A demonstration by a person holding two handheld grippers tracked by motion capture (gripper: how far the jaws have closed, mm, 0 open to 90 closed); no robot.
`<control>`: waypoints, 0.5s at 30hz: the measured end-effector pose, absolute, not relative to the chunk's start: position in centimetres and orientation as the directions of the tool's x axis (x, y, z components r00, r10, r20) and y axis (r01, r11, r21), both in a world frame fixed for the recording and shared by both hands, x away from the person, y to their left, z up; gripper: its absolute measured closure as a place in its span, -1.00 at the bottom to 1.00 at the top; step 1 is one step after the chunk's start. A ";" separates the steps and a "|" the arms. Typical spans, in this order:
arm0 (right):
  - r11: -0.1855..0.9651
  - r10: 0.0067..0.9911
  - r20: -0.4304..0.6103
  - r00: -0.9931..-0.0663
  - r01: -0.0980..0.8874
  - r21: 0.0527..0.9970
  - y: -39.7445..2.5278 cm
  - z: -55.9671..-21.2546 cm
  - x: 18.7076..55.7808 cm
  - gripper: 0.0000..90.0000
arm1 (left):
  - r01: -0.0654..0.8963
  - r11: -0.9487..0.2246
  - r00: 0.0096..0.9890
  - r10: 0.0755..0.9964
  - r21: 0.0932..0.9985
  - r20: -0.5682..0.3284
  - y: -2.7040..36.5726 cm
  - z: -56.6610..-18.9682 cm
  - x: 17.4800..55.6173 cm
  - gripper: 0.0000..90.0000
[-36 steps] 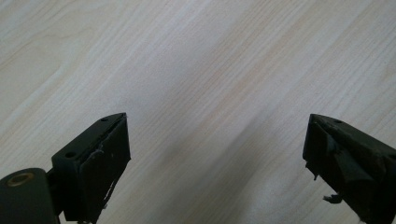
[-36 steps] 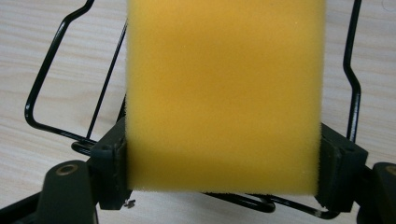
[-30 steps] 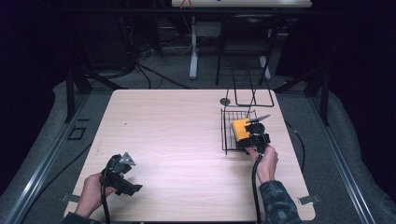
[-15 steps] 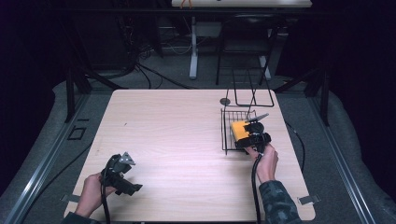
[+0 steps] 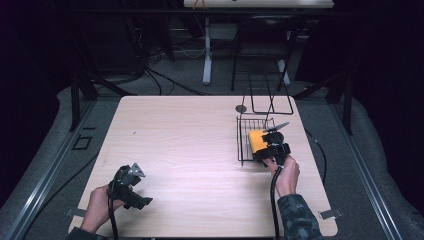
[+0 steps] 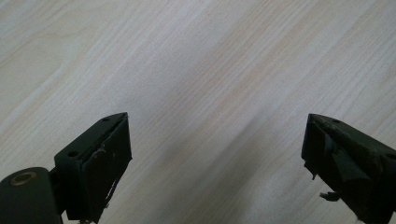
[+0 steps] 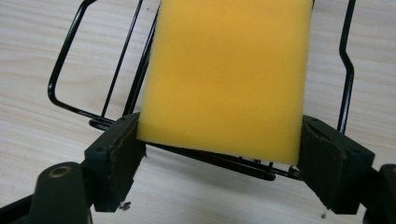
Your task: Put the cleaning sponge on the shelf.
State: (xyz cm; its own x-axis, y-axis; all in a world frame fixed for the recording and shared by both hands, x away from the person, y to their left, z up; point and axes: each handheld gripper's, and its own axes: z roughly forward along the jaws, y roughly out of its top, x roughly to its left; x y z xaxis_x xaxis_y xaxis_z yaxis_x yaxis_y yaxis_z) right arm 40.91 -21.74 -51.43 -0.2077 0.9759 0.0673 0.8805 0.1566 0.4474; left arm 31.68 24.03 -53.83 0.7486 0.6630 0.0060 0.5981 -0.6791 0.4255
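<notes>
A yellow sponge (image 5: 257, 141) (image 7: 224, 70) lies in a black wire basket (image 5: 243, 145) (image 7: 70, 56) on the right side of the wooden table (image 5: 190, 150). My right gripper (image 5: 267, 148) (image 7: 219, 154) reaches into the basket from the near side. Its two pads (image 7: 122, 158) press on the side edges of the sponge's near end. My left gripper (image 5: 132, 192) (image 6: 215, 158) is held near the table's front left corner. It points down at bare wood, with its jaws wide apart and nothing between them.
A tall black wire frame (image 5: 270, 102) stands at the table's far edge behind the basket. A small dark round disc (image 5: 241, 108) lies beside it. Bare wood stretches between the two hands.
</notes>
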 end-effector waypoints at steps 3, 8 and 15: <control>0.162 0.975 0.068 -0.213 0.882 0.443 -21.7 -51.3 40.7 -0.56 | 0.597 -0.678 0.748 0.664 0.429 0.009 24.1 -53.8 31.7 -0.81; 0.162 0.974 0.071 -0.214 0.883 0.442 -21.5 -51.0 40.5 -0.57 | 0.596 -0.679 0.749 0.662 0.429 0.007 24.0 -53.8 31.6 -0.81; 0.174 0.970 0.075 -0.231 0.876 0.449 -21.5 -50.6 40.0 -0.67 | 0.599 -0.674 0.745 0.667 0.433 0.007 24.1 -53.7 31.6 -0.81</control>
State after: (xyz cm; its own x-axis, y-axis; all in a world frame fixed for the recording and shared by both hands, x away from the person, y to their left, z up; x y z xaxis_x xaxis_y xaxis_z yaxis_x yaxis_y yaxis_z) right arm 40.01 -21.52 -50.62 -0.2314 0.9700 0.0748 0.8762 0.1744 0.4493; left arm 31.61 24.13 -53.75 0.7451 0.6669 0.0066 0.5992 -0.6737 0.4325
